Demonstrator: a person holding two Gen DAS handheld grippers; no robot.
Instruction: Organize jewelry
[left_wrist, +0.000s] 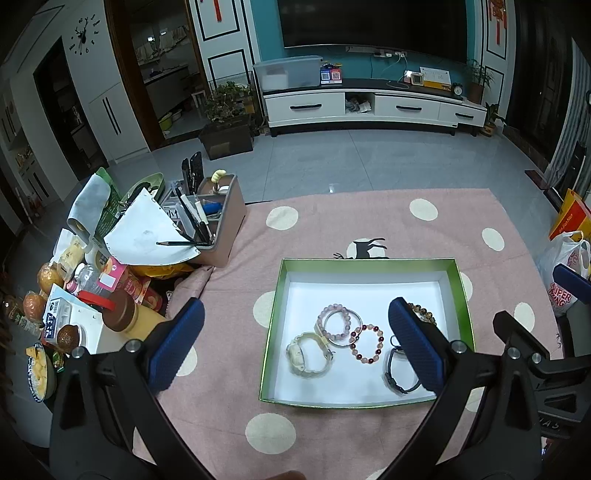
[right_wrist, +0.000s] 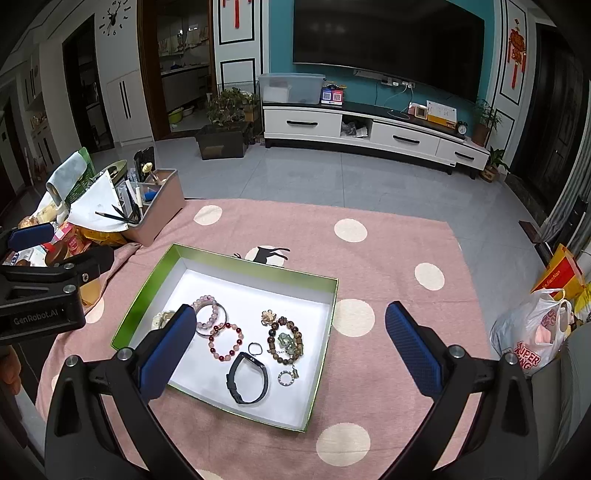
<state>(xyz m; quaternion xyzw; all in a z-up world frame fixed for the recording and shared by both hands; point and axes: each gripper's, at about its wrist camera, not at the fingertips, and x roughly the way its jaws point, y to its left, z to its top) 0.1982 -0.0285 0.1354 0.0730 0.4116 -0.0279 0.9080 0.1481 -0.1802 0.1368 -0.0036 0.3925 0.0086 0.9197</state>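
A green-rimmed box (left_wrist: 273, 317) with a white floor sits on the pink dotted cloth; it also shows in the right wrist view (right_wrist: 334, 295). Inside lie a cream watch (left_wrist: 304, 356), a pale pink bead bracelet (left_wrist: 334, 321), a red bead bracelet (left_wrist: 367, 343), a black band (right_wrist: 247, 378), a brown bead bracelet (right_wrist: 286, 341), and small rings (right_wrist: 286, 379). My left gripper (left_wrist: 295, 343) is open and empty above the box's near left. My right gripper (right_wrist: 291, 347) is open and empty above the box's near right.
A pink desk organizer (left_wrist: 218, 218) with pens, papers, and snacks and bottles (left_wrist: 110, 295) crowd the table's left side. A plastic bag (right_wrist: 535, 328) and a yellow bag (right_wrist: 557, 273) stand at the right. Pink dotted cloth (right_wrist: 388, 258) surrounds the box.
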